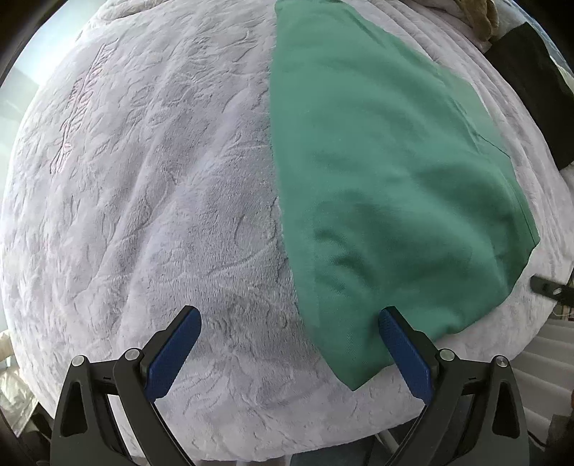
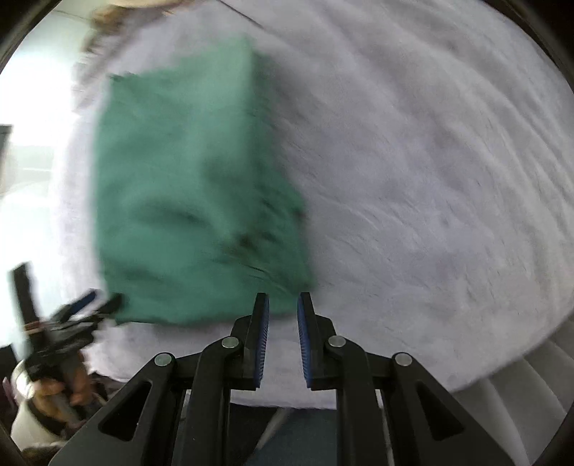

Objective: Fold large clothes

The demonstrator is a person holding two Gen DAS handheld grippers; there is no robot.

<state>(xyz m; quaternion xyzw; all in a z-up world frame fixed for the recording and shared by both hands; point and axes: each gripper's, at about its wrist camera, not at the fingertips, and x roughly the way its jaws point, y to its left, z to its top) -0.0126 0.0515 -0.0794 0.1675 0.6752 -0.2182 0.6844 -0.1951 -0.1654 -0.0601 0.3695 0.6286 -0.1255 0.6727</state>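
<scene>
A green garment [image 1: 387, 172] lies folded flat on a white plush blanket [image 1: 150, 186]. In the left wrist view my left gripper [image 1: 288, 319] is wide open and empty just above the blanket, its right pad [image 1: 401, 351] over the garment's near left corner. In the blurred right wrist view the garment [image 2: 193, 200] lies ahead and to the left. My right gripper [image 2: 282, 304] is open with a narrow gap and empty, at the garment's near right corner. The left gripper [image 2: 89, 304] shows at the garment's near left corner.
The blanket's near edge [image 2: 358, 398] drops off just below both grippers. Dark fabric [image 1: 538, 93] and a tan item [image 1: 480, 18] lie at the far right of the bed. A pale ribbed surface [image 1: 545, 358] sits to the lower right.
</scene>
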